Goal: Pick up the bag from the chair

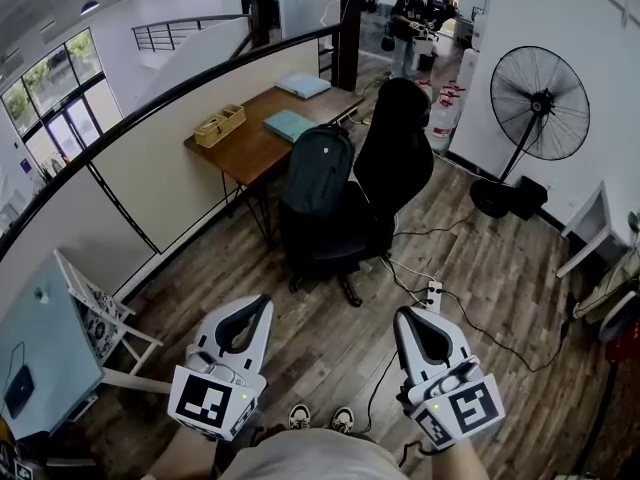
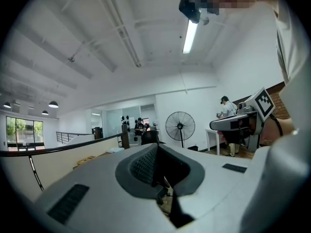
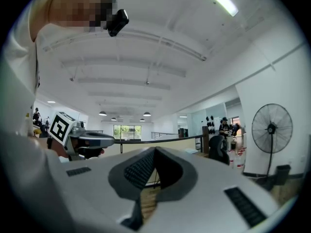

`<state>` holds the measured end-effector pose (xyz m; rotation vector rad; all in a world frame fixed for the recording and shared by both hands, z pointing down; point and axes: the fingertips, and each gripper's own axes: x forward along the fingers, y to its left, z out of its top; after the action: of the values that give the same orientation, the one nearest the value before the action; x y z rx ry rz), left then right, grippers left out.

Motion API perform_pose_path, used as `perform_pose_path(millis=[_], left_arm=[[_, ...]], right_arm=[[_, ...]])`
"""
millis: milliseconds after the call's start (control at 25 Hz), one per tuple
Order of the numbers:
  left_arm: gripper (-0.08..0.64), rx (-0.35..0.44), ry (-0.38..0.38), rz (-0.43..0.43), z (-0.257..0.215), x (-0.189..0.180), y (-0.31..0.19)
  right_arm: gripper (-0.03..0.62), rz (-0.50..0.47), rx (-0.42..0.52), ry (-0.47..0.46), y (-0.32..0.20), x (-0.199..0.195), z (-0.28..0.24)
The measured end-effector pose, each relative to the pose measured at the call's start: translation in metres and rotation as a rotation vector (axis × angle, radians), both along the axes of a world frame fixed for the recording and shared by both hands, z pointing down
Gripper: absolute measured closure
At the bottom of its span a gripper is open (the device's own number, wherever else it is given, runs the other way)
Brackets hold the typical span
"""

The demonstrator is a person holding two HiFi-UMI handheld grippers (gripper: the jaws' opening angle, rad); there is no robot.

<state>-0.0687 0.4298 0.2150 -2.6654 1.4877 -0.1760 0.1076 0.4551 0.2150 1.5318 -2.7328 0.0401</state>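
Observation:
A dark backpack [image 1: 318,168] stands upright on the seat of a black office chair [image 1: 398,153] in the middle of the head view, leaning against the chair's left side. My left gripper [image 1: 264,301] and right gripper [image 1: 403,315] are held low and close to my body, well short of the chair. Both point toward it, both are shut, and neither holds anything. In the left gripper view the jaws [image 2: 156,147] meet at their tips. The right gripper's jaws [image 3: 155,150] do the same, and the chair [image 3: 217,148] shows small beyond them.
Behind the chair a wooden desk [image 1: 250,148] carries a basket [image 1: 220,125] and blue folders [image 1: 289,124]. A standing fan [image 1: 538,118] is at the right. A power strip [image 1: 434,293] and cables lie on the floor. A white rack [image 1: 100,318] stands at the left. A person [image 1: 410,18] is far back.

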Motion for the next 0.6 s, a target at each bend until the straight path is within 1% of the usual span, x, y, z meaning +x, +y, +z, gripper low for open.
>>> perform_pose_path(millis=[320,400,440,480,520,560,600], left_arm=[[0.555,-0.001,0.006,-0.006,-0.001,-0.006,0.004],[0.554,-0.003,0.015,-0.014,-0.001,-0.007,0.004],[0.554,-0.001,0.024,-0.023,-0.001,-0.008,0.003],[0.523,0.004,0.035,-0.033,-0.002,-0.008,0.003],[0.354,0.01,0.043,-0.041,-0.002,-0.008,0.002],[0.204,0.015,0.046,-0.048,-0.003,-0.007,0.001],[0.171,0.021,0.045,-0.055,-0.003,-0.007,0.001]], right_arm=[[0.589,-0.005,-0.006,0.007,0.003,-0.003,0.0],[0.589,0.014,0.001,-0.015,0.003,-0.001,-0.002],[0.579,0.032,0.013,-0.037,0.002,0.001,-0.005],[0.43,0.048,0.032,-0.06,0.001,0.003,-0.008],[0.209,0.059,0.052,-0.075,0.0,0.004,-0.012],[0.1,0.066,0.069,-0.077,0.0,0.004,-0.014],[0.037,0.07,0.08,-0.067,0.0,0.004,-0.016]])
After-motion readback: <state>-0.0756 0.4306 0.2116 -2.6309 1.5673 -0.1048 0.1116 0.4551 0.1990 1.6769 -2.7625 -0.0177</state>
